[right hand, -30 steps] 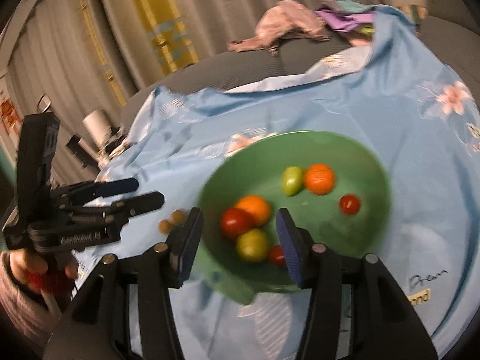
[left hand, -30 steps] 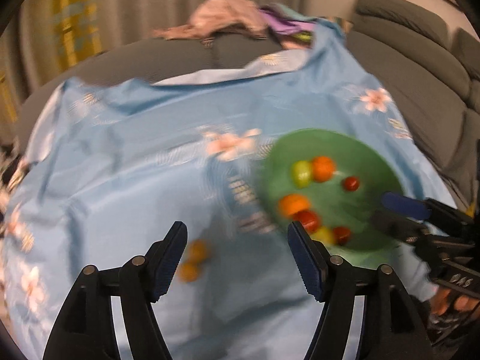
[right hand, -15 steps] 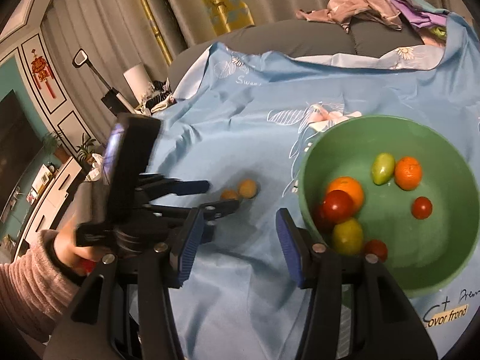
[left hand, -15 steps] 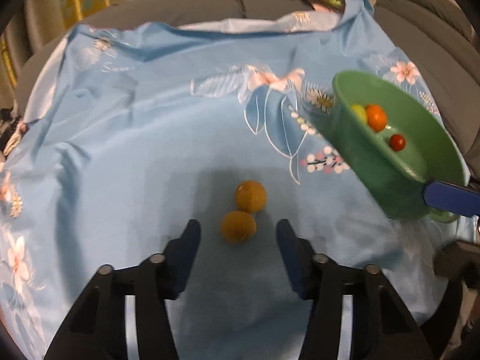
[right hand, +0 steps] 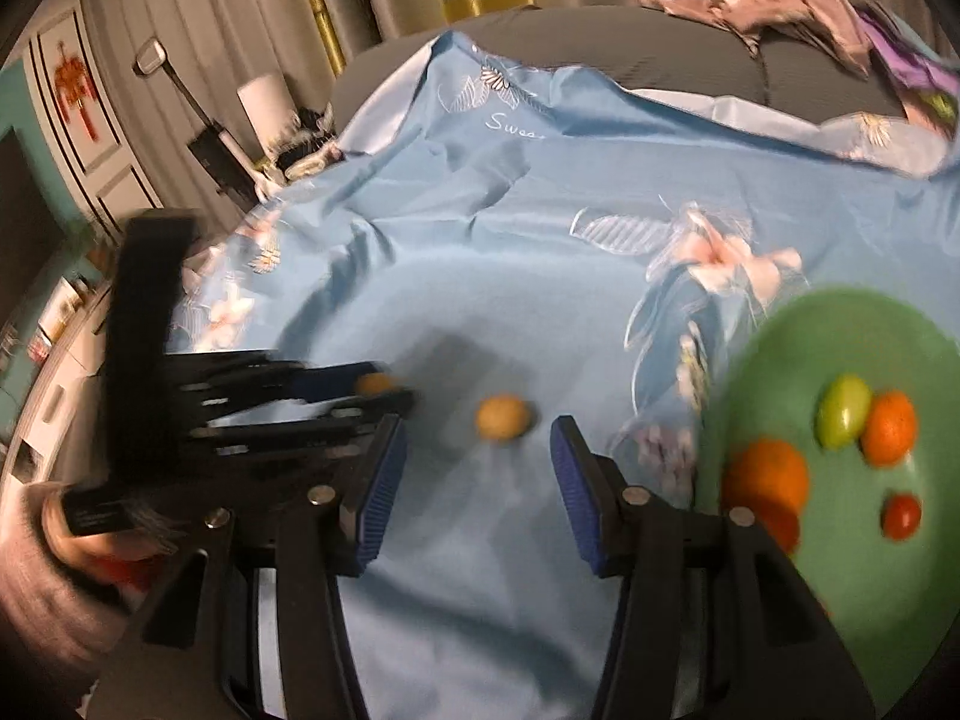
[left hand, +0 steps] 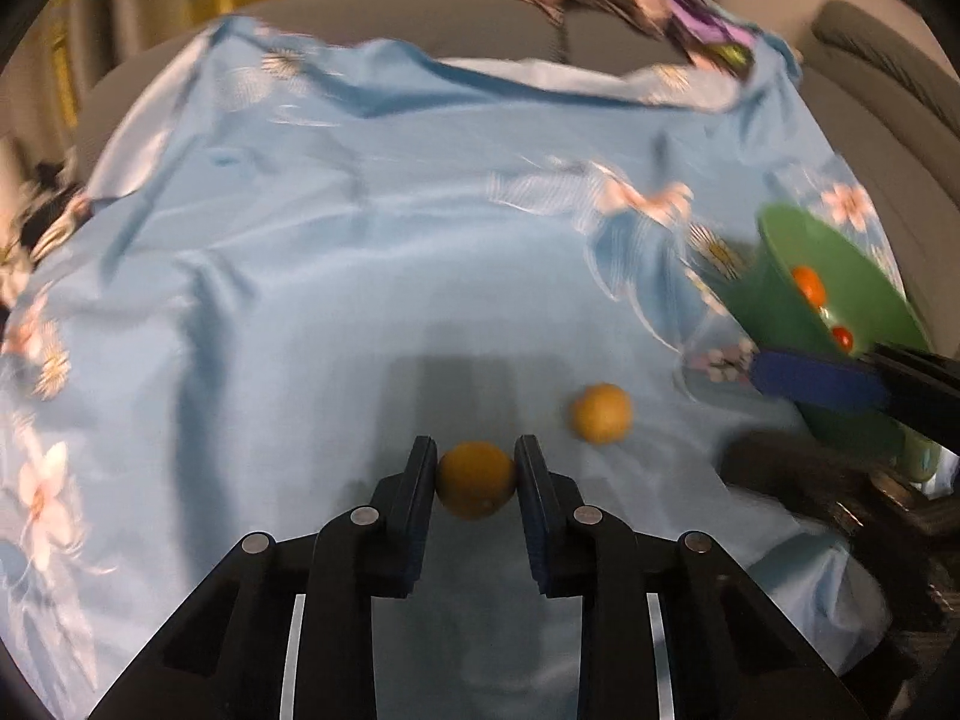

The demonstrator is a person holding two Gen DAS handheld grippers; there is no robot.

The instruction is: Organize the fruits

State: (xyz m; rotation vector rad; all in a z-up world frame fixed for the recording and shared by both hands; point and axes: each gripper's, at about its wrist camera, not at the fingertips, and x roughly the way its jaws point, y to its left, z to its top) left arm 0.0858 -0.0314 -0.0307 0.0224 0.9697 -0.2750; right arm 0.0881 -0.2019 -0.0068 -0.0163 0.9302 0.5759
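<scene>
A grey sofa [left hand: 888, 78] is covered by a light blue floral sheet [left hand: 336, 276], on which everything is laid. A heap of crumpled clothes [right hand: 798, 6] is seen on the sofa's back edge. A green bowl [right hand: 900, 336] is set on the sheet at the right; two orange fruits, a green one and small red ones are held in it, though all are blurred. The left gripper [left hand: 474, 468] is seen with its jaws clenched on a yellow-orange fruit [left hand: 475, 479], which is pinched between the two pads, low over the sheet. The right gripper [right hand: 479, 468] is held with its jaws released and spread wide. A second yellow fruit [right hand: 503, 417] is left lying on the sheet between the held fruit and the bowl, just beyond the right gripper's open jaws and apart from both pads.
</scene>
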